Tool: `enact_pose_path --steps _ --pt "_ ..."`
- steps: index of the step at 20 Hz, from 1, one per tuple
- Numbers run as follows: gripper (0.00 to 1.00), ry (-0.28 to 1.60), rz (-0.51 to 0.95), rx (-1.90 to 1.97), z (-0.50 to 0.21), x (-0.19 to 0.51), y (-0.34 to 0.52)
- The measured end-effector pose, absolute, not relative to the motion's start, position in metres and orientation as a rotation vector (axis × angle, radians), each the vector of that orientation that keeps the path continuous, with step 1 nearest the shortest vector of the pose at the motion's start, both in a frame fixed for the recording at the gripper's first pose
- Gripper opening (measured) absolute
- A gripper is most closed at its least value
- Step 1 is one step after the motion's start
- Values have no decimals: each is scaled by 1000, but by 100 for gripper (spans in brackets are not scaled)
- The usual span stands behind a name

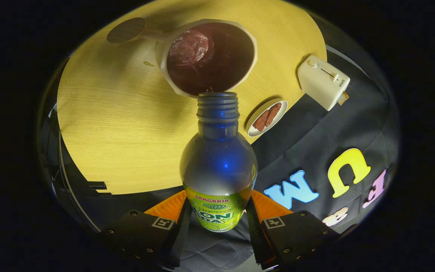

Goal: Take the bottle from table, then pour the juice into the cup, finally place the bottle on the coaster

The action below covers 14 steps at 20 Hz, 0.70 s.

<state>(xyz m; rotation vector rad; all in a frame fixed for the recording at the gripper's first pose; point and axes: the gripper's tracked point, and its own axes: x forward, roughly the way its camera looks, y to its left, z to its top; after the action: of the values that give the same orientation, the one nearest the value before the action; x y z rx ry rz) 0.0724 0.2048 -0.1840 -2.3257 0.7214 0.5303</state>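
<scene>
A round dark brown coaster [126,30] lies on the yellow wood-grain counter [119,124], just beside a white cup [207,56] filled with dark juice. The fingers [217,223] are closed on the labelled base of a blue uncapped bottle [218,158], which is tipped so its threaded mouth sits at the cup's near rim. Further right rest a small white plate [266,118] carrying brown slices and a cream toaster [323,81].
</scene>
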Motion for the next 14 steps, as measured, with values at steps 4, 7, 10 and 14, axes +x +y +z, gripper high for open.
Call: enact_pose_path --steps 4,7,10,14 --pt "70 722 549 -2271 -191 72 203" --pt "70 723 578 -2216 -200 71 202" --pt "70 724 599 -2166 -206 69 199" --pt "70 744 632 -2063 -222 68 192"
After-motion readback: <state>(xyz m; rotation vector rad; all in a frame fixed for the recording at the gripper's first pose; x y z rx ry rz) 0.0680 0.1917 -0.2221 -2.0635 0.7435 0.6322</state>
